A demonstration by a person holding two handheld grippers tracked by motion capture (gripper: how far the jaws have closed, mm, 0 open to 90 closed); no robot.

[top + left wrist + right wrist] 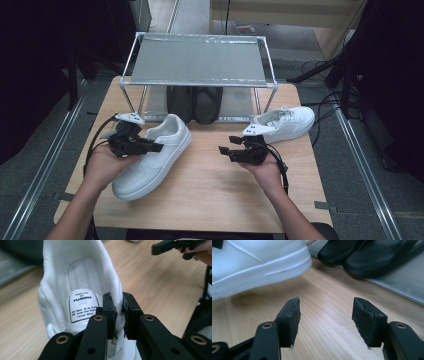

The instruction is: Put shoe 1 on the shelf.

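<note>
Gripping the collar of the white sneaker [150,157], our left tool [119,315] has its jaws drawn narrow on the padded side wall of the shoe's opening: one pad sits inside the shoe, the other outside, and the fabric is pinched between them. In the left gripper view the printed insole label [81,306] lies just left of the inner jaw. From the high view this sneaker sits at the near left of the desk [210,195], its toe pointing far and right, its heel toward us, with our left hand [102,165] holding the tool over its left side.

Our right tool [325,322] stands wide with nothing between its pads; bare wood shows in the gap. In the high view it hangs just above the desk at centre right, held by our right hand [267,170], its jaws pointing left toward the held sneaker and well apart from it.

A second white sneaker [285,123] rests on the desk at the far right, just beyond the right tool. A metal shoe rack [200,62] stands at the far edge of the desk. A pair of black slippers [195,102] lies side by side on its lower shelf, toes toward us.
</note>
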